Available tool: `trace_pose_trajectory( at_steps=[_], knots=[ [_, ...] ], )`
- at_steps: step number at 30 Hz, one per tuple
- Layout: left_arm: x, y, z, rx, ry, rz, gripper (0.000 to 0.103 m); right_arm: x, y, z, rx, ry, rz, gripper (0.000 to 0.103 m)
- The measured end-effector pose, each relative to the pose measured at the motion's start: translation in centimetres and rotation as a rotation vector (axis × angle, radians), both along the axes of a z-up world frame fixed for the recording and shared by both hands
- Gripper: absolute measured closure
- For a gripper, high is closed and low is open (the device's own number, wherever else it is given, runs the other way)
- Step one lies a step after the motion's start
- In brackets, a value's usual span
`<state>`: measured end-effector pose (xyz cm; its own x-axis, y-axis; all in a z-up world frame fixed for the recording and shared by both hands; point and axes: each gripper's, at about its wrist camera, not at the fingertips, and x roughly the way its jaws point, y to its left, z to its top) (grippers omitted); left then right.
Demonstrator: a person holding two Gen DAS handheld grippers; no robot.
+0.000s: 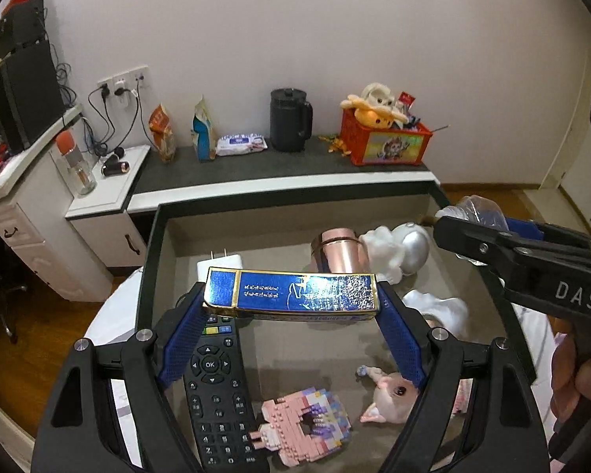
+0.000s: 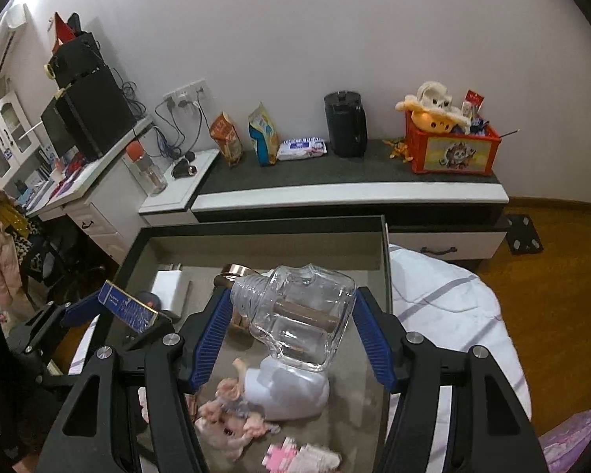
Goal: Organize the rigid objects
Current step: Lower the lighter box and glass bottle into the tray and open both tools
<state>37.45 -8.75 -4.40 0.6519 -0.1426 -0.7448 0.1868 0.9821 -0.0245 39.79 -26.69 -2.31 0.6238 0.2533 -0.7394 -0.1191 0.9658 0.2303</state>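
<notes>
My left gripper (image 1: 291, 295) is shut on a shiny blue box with gold edges (image 1: 291, 291), held crosswise above the grey tray (image 1: 216, 213). It also shows at the left of the right wrist view (image 2: 128, 305). My right gripper (image 2: 291, 307) is shut on a clear glass bottle (image 2: 299, 315), held on its side over the tray (image 2: 256, 224). In the left wrist view the right gripper (image 1: 459, 216) comes in from the right with the bottle (image 1: 478, 207).
In the tray lie a black remote (image 1: 216, 394), a white charger (image 1: 220, 266), a rose-gold cup (image 1: 341, 252), white and silver figures (image 1: 398, 248), a pink brick model (image 1: 307, 421) and a pink doll (image 1: 390, 398). A cabinet (image 2: 346, 193) stands behind.
</notes>
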Motion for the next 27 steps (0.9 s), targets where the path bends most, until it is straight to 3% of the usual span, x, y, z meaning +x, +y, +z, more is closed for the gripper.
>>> trace_pose_trajectory(
  at_steps=[12, 15, 21, 23, 27],
  knots=[
    [2.0, -0.2, -2.6, 0.058, 0.116, -0.005, 0.017, 1.3, 0.2, -2.8, -0.015, 0.079, 0.0, 0.038],
    [2.1, -0.7, -2.8, 0.089, 0.129, -0.003, 0.009, 1.2, -0.1, -2.8, 0.001, 0.081, -0.007, 0.025],
    [0.9, -0.2, -1.9, 0.086, 0.117, 0.013, 0.005, 0.4, -0.5, -2.4, 0.052, 0.083, -0.017, 0.017],
    [0.2, 0.1, -1.1, 0.072, 0.096, 0.022, 0.005, 0.0, -0.5, -2.1, 0.051, 0.08, -0.022, 0.002],
    [-2.2, 0.6, 0.8, 0.063, 0.043, 0.032, 0.0, -1.3, -0.3, -1.0, 0.059, 0.053, -0.028, 0.0]
  ],
)
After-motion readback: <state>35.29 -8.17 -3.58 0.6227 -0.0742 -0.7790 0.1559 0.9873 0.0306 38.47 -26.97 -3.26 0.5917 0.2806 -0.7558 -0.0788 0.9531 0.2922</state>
